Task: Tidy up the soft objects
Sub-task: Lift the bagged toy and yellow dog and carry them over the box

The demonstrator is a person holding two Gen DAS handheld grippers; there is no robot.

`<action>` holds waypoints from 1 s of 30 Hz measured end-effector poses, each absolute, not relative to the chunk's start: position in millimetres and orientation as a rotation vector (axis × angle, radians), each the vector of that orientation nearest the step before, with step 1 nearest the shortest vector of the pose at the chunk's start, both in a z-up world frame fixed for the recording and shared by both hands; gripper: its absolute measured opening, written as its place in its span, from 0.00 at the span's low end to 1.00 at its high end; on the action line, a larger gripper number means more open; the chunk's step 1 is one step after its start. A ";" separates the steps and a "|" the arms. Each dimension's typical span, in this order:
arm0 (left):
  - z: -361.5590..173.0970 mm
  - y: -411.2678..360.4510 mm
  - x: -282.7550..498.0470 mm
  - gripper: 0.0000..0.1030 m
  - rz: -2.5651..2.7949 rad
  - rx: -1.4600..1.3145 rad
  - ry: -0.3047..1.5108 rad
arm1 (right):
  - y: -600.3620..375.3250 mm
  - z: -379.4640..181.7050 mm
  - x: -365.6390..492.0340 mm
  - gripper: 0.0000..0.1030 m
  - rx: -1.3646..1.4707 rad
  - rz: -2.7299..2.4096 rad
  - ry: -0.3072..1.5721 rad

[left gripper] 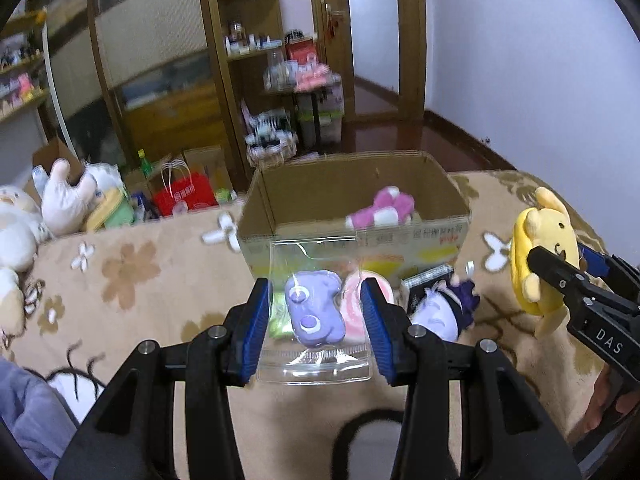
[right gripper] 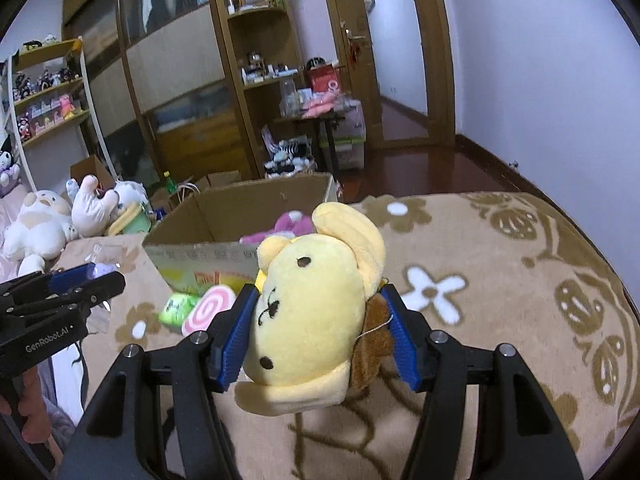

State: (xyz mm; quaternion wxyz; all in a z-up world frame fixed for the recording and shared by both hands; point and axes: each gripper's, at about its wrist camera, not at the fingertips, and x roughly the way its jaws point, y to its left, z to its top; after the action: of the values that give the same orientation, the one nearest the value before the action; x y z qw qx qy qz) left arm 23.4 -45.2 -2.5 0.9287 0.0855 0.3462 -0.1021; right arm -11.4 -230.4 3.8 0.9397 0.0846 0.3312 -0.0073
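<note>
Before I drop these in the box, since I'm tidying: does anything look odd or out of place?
Mildly: the yellow plush hangs sideways in the right gripper, head tilted over. The purple toy between the left gripper's fingers is sealed in a clear bag. Only the pink plush is in the cardboard box.

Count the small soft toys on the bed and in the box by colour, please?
Yellow: 1, the yellow plush dog in the right gripper.
Purple: 2.
Pink: 2, counting the pink plush inside the cardboard box.
Green: 1.
Total: 6.
</note>
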 end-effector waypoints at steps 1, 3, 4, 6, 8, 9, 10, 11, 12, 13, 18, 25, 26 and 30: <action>1.9 -45.5 24.6 0.43 -0.211 0.175 0.690 | -230.4 5.5 -9.9 0.63 0.171 -0.013 0.670; 9.8 -45.8 26.8 0.43 -0.214 0.172 0.660 | -230.0 11.5 -6.1 0.63 0.171 -0.006 0.648; 12.5 -45.6 26.9 0.43 -0.215 0.172 0.646 | -229.9 14.5 -3.5 0.63 0.170 -0.003 0.639; 20.5 -45.9 29.4 0.43 -0.225 0.171 0.618 | -228.1 20.4 1.8 0.63 0.164 0.007 0.621; 28.0 -46.9 33.4 0.43 -0.232 0.175 0.595 | -227.3 25.8 7.0 0.63 0.153 0.015 0.605; 30.2 -46.8 34.6 0.43 -0.232 0.179 0.585 | -226.5 28.4 9.2 0.63 0.149 0.019 0.598; 32.9 -47.2 36.9 0.43 -0.230 0.182 0.572 | -225.6 30.4 11.3 0.63 0.144 0.020 0.592; 35.6 -47.4 38.7 0.43 -0.228 0.183 0.560 | -224.5 33.2 14.2 0.63 0.137 0.024 0.583; 38.1 -47.8 40.8 0.43 -0.228 0.180 0.550 | -224.3 34.8 16.4 0.63 0.134 0.028 0.576; 40.9 -48.0 43.2 0.43 -0.230 0.178 0.540 | -224.6 36.4 19.0 0.63 0.130 0.031 0.571; 49.5 -53.1 56.0 0.43 -0.225 0.217 0.496 | -218.6 47.8 34.6 0.63 0.097 0.057 0.539; 56.0 -48.5 82.3 0.43 -0.210 0.205 0.490 | -204.0 59.8 52.6 0.63 0.050 0.089 0.499; 56.2 -47.4 86.6 0.43 -0.209 0.204 0.493 | -201.8 61.6 55.9 0.63 0.043 0.096 0.492; 57.2 -34.6 102.3 0.43 -0.203 0.160 0.498 | -195.8 63.6 65.8 0.64 0.020 0.109 0.477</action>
State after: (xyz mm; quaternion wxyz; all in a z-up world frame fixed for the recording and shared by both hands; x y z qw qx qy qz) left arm 102.3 -34.6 57.2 0.9610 0.0789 0.2455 -0.1001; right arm 65.8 -195.8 63.6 0.9701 0.0101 0.2363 0.0538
